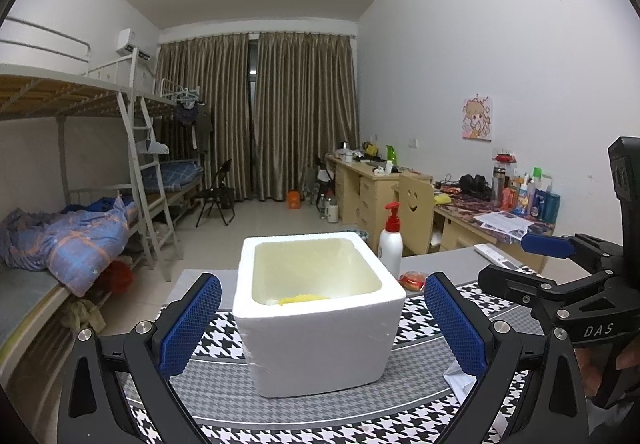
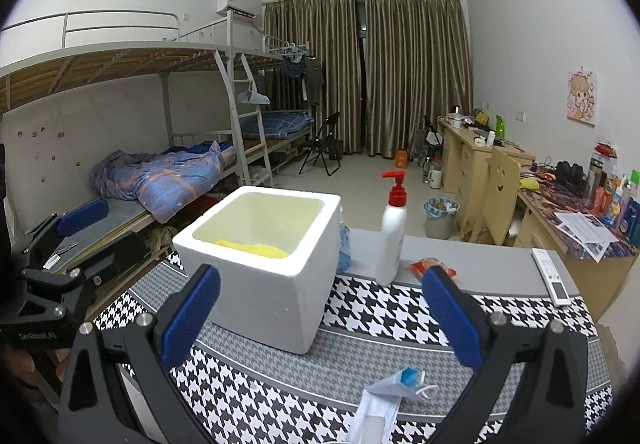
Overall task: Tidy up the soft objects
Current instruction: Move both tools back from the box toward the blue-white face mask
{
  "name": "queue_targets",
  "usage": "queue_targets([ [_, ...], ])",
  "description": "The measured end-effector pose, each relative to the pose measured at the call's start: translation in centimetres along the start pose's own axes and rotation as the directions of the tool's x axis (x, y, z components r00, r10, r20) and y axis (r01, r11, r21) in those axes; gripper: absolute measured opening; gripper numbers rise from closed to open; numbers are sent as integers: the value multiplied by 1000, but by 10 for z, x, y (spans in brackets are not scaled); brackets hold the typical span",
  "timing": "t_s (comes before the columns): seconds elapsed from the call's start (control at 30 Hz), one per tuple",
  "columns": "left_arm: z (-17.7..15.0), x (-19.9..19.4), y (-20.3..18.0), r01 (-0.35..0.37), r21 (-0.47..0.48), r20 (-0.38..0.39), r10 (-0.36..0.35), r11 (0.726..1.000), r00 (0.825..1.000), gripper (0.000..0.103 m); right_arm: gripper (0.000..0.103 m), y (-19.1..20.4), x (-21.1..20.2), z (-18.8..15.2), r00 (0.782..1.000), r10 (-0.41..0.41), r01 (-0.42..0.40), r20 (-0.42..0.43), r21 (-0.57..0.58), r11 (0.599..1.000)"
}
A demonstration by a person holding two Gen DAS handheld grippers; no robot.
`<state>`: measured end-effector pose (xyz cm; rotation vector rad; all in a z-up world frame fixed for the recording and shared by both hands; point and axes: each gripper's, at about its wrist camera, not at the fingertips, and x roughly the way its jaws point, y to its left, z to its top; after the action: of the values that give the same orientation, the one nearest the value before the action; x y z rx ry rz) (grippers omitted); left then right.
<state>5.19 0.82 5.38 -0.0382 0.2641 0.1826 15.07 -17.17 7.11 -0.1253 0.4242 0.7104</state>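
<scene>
1. Left wrist view. Your left gripper [image 1: 322,328] has its jaws spread wide and holds nothing. The foam box [image 1: 320,320] stands upright on the houndstooth cloth [image 1: 416,314], dead ahead between the two blue pads and clear of both. A yellow item [image 1: 304,299] lies on the box floor, mostly hidden by the near wall. A corner of the white packet [image 1: 460,378] peeks out low on the right, just behind your right-hand pad. The red packet [image 1: 414,279] sits past the box, beside the pump bottle [image 1: 391,240]. Your right gripper [image 1: 552,284] shows at the right edge, side-on; from here you cannot tell its opening.

2. Right wrist view. Your right gripper [image 2: 320,318] is also wide open and empty. The white packet [image 2: 384,404], with a blue patch at its far end, lies flat on the cloth below and a little right of centre, between the pads and nearer the camera than their tips. Its long axis runs near-left to far-right, roughly along your line of sight. The foam box [image 2: 264,268] stands ahead-left, well apart from the packet.

3. Judgement. The right hand is the nearer one to the packet; you would likely drop and pull back to straddle it, then carry it left to the box.
</scene>
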Motion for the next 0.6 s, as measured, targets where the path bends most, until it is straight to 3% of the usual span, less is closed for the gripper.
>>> queue_targets([
  [0.6, -14, 3, -13, 35, 7, -26, -35, 999, 999, 102, 102, -18, -10, -22, 999, -43, 44, -11, 44, 998],
])
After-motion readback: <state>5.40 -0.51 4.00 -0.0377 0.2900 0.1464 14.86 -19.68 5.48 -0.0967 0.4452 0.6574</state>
